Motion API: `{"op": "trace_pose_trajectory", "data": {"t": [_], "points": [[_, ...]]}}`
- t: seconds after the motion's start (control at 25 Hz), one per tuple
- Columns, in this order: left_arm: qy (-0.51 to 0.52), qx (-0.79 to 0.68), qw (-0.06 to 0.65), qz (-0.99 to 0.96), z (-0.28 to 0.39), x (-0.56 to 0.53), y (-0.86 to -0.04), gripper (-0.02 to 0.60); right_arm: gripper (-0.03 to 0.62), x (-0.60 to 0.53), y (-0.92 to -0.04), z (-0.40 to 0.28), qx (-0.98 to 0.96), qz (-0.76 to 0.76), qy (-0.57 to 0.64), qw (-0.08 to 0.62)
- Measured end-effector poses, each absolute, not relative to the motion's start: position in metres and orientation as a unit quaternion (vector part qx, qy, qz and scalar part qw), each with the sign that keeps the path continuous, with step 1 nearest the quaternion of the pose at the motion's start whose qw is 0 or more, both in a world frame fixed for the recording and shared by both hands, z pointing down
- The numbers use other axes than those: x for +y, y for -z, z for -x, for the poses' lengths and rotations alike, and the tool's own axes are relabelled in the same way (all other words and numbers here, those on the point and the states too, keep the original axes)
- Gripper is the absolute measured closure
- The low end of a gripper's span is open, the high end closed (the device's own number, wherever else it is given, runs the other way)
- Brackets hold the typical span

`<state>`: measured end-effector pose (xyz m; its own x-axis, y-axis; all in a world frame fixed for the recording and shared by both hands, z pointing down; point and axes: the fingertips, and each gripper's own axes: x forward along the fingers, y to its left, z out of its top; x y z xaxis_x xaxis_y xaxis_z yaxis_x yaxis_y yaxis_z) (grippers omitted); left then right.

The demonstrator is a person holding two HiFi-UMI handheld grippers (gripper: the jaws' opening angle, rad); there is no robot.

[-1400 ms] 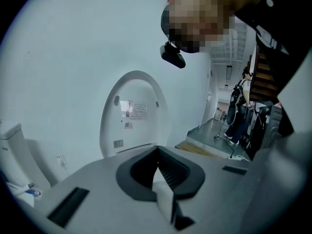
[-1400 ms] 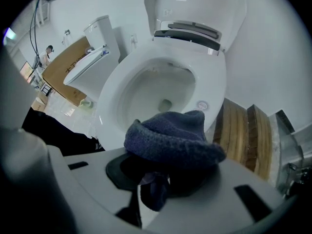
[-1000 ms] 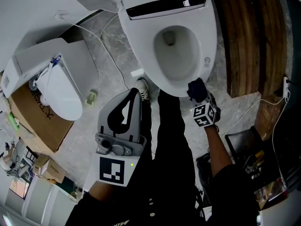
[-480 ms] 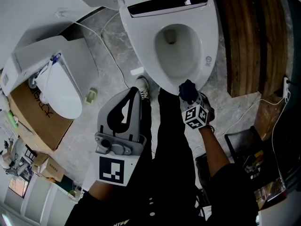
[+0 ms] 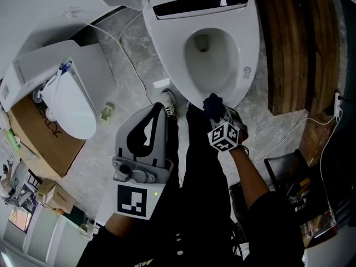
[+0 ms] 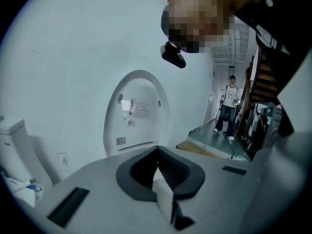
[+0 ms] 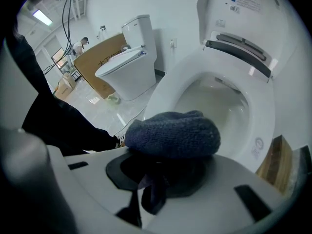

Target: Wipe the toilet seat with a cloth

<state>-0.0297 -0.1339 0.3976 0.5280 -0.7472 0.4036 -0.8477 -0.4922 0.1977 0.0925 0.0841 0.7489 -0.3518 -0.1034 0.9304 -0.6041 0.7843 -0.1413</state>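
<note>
The white toilet seat [image 5: 247, 49] rings the open bowl, with its lid [image 7: 253, 13] raised against the wall. My right gripper [image 5: 216, 111] is shut on a dark blue knitted cloth [image 7: 170, 133], whose wad [image 5: 213, 104] lies at the seat's front rim, on the near left side. In the right gripper view the cloth bulges out over the jaws and hides them. My left gripper [image 5: 146, 135] is held back over the person's leg, away from the toilet. Its jaws stand shut with nothing between them, and the left gripper [image 6: 158, 179] points towards the raised lid [image 6: 139, 113].
A second toilet [image 5: 69, 102] stands on a cardboard box [image 5: 39, 143] at the left. White cables [image 5: 130, 65] run over the grey marble floor. Wooden boards [image 5: 295, 43] lie right of the bowl. The person's shoe [image 5: 168, 102] is near the bowl's base. Another person [image 6: 228, 106] stands in the corridor.
My right gripper has slid the cloth leftwards along the seat's front rim, from the right front towards the near left. The left gripper has stayed where it was.
</note>
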Motion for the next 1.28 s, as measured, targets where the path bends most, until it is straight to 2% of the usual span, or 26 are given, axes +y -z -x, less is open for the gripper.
{"op": "trace_pose_trajectory", "data": {"t": [1.28], "points": [[-0.135,-0.485,0.198,-0.841,0.049,-0.121,-0.404,0.572,0.499,-0.015,-0.742,0.011,-0.812,-0.219,-0.314,0.440]]}}
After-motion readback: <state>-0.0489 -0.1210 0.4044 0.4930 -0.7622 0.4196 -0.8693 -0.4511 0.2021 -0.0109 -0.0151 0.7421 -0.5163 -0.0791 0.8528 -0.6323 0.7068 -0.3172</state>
